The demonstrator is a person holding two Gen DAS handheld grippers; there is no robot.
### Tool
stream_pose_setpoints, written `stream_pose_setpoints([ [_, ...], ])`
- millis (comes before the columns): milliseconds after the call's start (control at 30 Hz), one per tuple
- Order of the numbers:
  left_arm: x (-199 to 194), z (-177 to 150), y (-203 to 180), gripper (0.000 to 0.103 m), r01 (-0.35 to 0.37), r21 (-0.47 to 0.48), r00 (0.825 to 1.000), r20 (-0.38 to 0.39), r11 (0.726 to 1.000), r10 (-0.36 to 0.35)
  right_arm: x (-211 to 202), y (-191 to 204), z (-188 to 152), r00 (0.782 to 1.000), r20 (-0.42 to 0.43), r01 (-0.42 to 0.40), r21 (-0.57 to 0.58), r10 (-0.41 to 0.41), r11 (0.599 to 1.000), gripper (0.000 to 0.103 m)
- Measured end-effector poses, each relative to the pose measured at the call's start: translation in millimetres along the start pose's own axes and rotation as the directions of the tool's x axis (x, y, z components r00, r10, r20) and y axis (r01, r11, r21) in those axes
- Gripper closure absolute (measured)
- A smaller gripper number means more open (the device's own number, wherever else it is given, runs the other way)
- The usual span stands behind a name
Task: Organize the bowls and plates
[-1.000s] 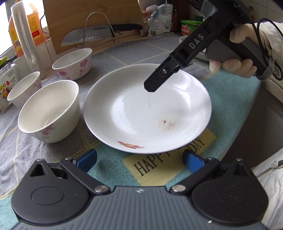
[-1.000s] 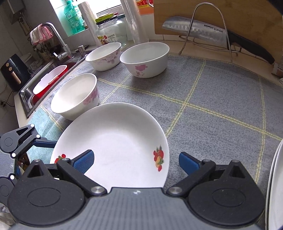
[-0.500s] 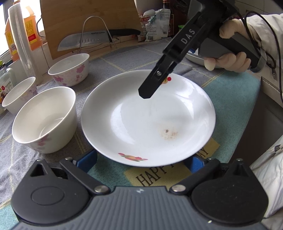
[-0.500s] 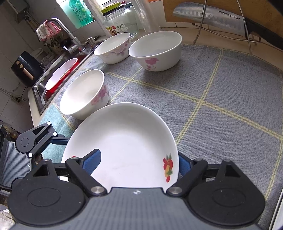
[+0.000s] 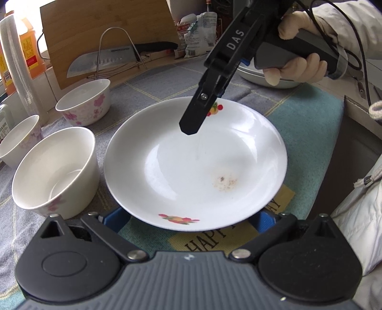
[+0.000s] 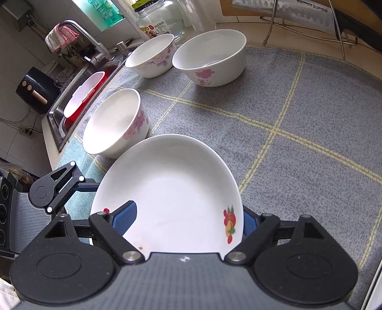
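A white plate [image 5: 191,171] with fruit prints lies on the cloth mat, with a brown stain inside it. My right gripper [image 5: 198,119] comes down on its far rim and is shut on the plate [image 6: 172,190]. In the right wrist view one blue pad [image 6: 124,217] lies on the plate's inner face and the other sits behind the rim. My left gripper [image 5: 189,218] stands open at the near rim, its pads partly hidden under the plate. Three flowered bowls [image 5: 55,171] [image 5: 83,102] [image 5: 19,138] stand to the left.
More plates [image 5: 262,78] sit behind the gloved hand at the back right. A knife on a wire rack [image 5: 102,59] leans by a cutting board at the back. In the right wrist view a sink [image 6: 78,95] and a glass jar [image 6: 160,19] lie beyond the bowls.
My right gripper moved onto the plate's rim and its jaws closed from wide open onto it. The plate's near rim now covers the left gripper's pads.
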State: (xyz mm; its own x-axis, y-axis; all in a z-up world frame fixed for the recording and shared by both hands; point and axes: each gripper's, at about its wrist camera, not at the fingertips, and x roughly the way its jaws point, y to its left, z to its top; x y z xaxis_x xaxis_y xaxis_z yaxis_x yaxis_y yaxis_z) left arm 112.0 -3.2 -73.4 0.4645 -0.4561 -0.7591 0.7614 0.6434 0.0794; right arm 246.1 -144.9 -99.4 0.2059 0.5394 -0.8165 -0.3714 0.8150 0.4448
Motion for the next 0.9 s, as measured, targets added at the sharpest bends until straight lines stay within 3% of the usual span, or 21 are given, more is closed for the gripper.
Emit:
stream_pose_setpoints([
  [900, 4, 7, 3, 0.0, 0.026, 0.017, 0.999, -0.032, 1.0, -0.025, 6, 0, 18, 0.989, -0.151, -0.005, 0.046, 0.012, 0.999, 0.011],
])
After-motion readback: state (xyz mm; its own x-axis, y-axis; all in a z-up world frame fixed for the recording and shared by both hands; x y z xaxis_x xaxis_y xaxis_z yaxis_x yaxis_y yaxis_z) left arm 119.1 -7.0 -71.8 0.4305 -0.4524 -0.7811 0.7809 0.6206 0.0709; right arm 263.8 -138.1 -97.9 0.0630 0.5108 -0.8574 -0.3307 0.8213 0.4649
